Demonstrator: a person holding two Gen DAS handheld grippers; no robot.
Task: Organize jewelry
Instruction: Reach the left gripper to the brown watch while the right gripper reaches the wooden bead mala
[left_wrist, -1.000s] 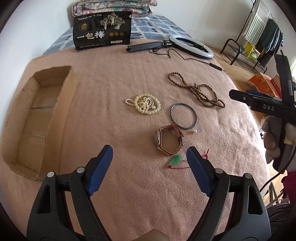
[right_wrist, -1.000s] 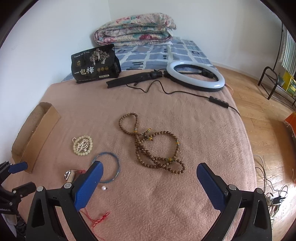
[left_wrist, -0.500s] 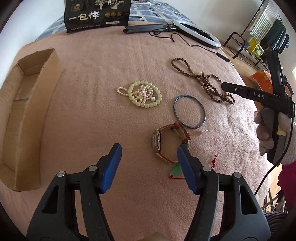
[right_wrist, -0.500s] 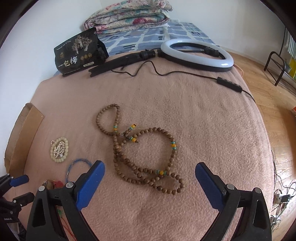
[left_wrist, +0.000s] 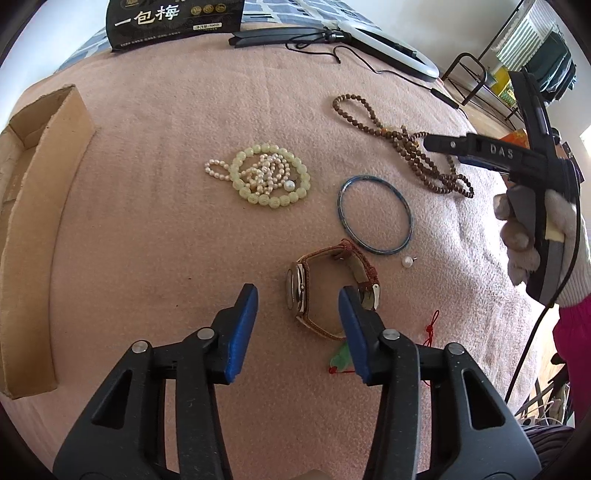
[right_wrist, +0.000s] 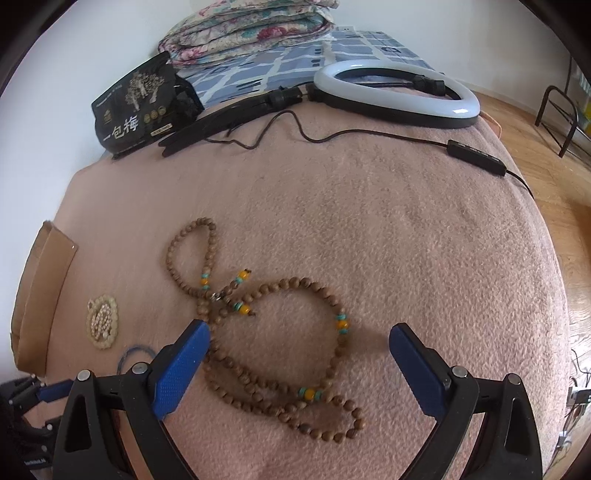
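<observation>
A brown-strapped wristwatch (left_wrist: 299, 291) stands on its side on the pink blanket (left_wrist: 166, 258). My left gripper (left_wrist: 297, 321) hangs just above it. Its jaws are closing with the watch between them, and the blue pads do not press on it. Beyond lie a blue bangle (left_wrist: 375, 216), a jade bracelet with pearls (left_wrist: 271, 179), a loose pearl (left_wrist: 407, 262) and a green pendant on red cord (left_wrist: 341, 360). My right gripper (right_wrist: 299, 354) is wide open low over the wooden bead necklace (right_wrist: 273, 332), with nothing gripped. A gloved hand (left_wrist: 524, 236) holds it.
An open cardboard box (left_wrist: 37, 206) lies along the blanket's left edge. At the far end are a black snack bag (right_wrist: 140, 107), a ring light (right_wrist: 399, 92) with its cable remote (right_wrist: 476, 157), and a folded quilt (right_wrist: 251, 22). Wooden floor (right_wrist: 535, 122) drops off to the right.
Both grippers have sunk toward the blanket. The left jaws have narrowed around the watch. The right gripper has moved forward over the wooden beads, still wide open.
</observation>
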